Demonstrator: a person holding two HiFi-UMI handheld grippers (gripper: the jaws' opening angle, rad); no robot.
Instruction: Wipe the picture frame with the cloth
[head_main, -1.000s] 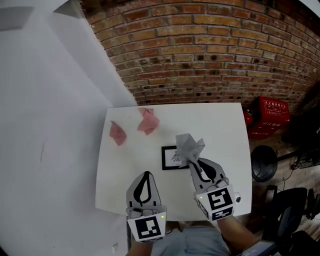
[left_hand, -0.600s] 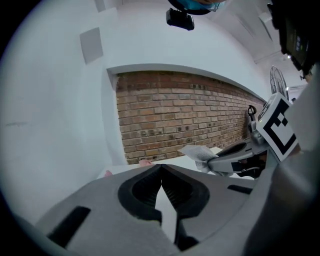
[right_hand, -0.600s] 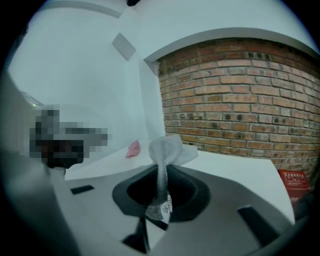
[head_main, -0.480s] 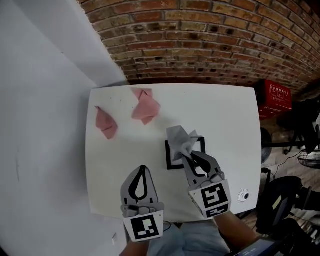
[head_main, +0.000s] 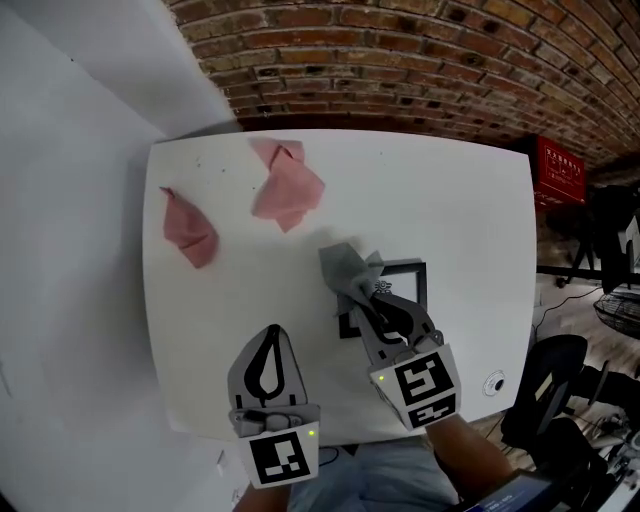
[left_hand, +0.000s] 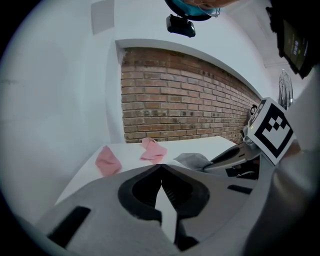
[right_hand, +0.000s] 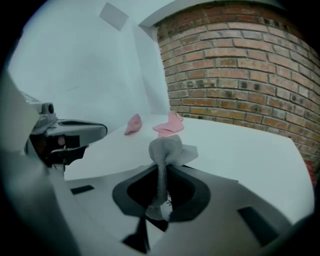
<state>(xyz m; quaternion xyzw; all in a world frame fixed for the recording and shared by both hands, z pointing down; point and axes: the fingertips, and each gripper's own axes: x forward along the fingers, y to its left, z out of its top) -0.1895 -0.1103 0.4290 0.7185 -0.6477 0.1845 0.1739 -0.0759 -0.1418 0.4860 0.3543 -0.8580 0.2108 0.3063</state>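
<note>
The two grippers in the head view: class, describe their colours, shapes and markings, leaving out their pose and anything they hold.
The left gripper and the right gripper look alike. Each has grey plastic jaws that taper to a point and frame a black-lined teardrop opening. Behind the jaws sits a white cube printed with black square markers, with a small green light at its upper edge.

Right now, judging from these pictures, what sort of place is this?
Probably a workroom or small studio rather than a home: a plain white table stands against an exposed brick wall, with a red crate and what looks like a black chair on the floor beside it.
</note>
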